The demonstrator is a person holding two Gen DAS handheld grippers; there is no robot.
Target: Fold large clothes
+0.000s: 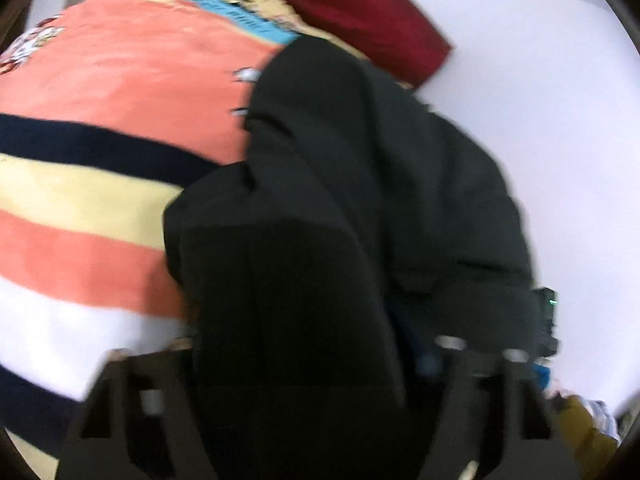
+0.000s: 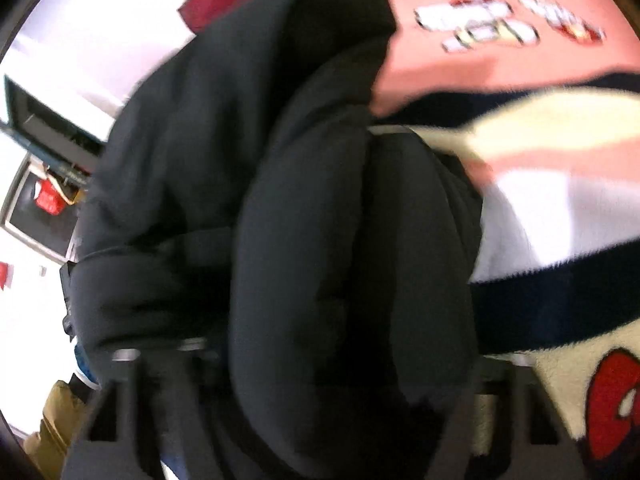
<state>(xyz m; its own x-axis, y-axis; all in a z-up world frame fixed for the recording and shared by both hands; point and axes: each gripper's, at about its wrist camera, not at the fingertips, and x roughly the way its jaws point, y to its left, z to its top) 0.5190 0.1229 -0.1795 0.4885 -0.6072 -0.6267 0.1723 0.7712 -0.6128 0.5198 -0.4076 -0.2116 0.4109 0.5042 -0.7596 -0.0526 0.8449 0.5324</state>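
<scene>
The dark garment (image 1: 360, 200) hangs bunched in the middle of both views, above a striped blanket (image 1: 100, 80) that looks like a bed cover, probably raised so it can be laid out flat for folding. In the left wrist view it runs from 12 o'clock down to 6 o'clock, draping between the 2 fingers of the left gripper (image 1: 304, 400); the jaws appear closed on its fabric, though the cloth covers the contact itself. In the right wrist view the same garment (image 2: 300, 200) swells into thick rolls and passes down between the fingers of the right gripper (image 2: 320, 408), which seems to pinch a fold too.

Both pictures are motion-blurred. The fingertips are buried under cloth, so which part of the garment each gripper holds cannot be told. A dark red cushion (image 1: 360, 4) sits at 1 o'clock, partly cut off. Small objects at 9 o'clock in the right view are too blurred to name.
</scene>
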